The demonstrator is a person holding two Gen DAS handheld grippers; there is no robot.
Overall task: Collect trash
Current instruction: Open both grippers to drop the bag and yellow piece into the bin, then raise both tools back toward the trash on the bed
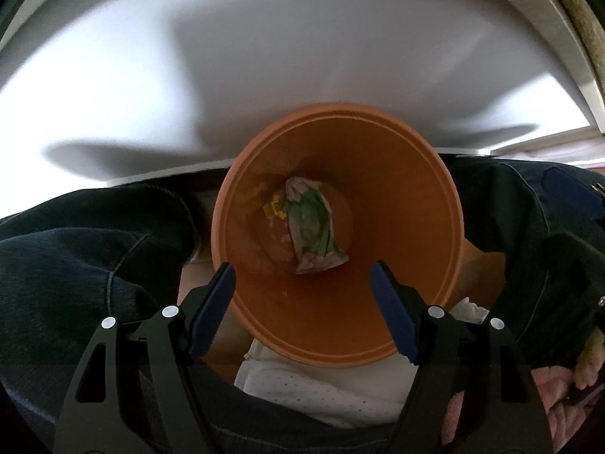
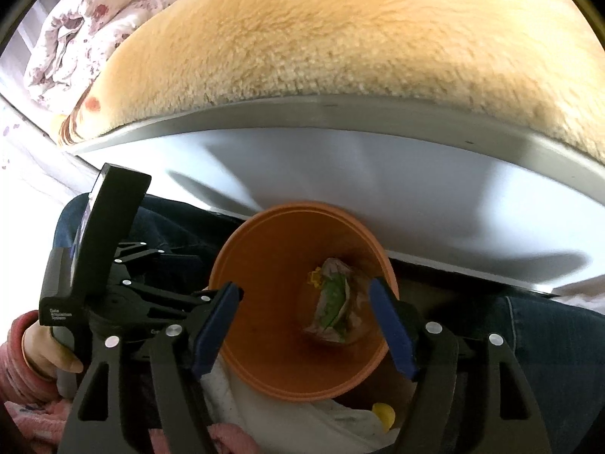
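Both jaws gape above orange bin [image 1: 416, 227]; wrapper [image 1: 314, 227], seemingly crumpled, inside.

**Bin between the knees, both grippers above its mouth**

Standing upright between a person's legs [image 1: 94, 265]: a round bin [image 1: 423, 227], its far rim tucked against the edge of a table [image 1: 264, 75]. At the bottom of the bin, a crumpled wrapper [image 1: 314, 227], with a smaller scrap [image 1: 274, 208] just left of it, touching or nearly so. Above the near rim, the left gripper [image 1: 302, 280], jaws wide apart with nothing between them. Likewise placed in the right wrist view, the right gripper [image 2: 306, 299], jaws also apart and empty. Left of it, the left hand [image 2: 45, 348]. Beyond the table, a fleecy blanket [image 2: 340, 38]; further left, a bundled quilt [image 2: 83, 22]. Below the bin, a cloth [image 1: 321, 389], possibly on the lap.
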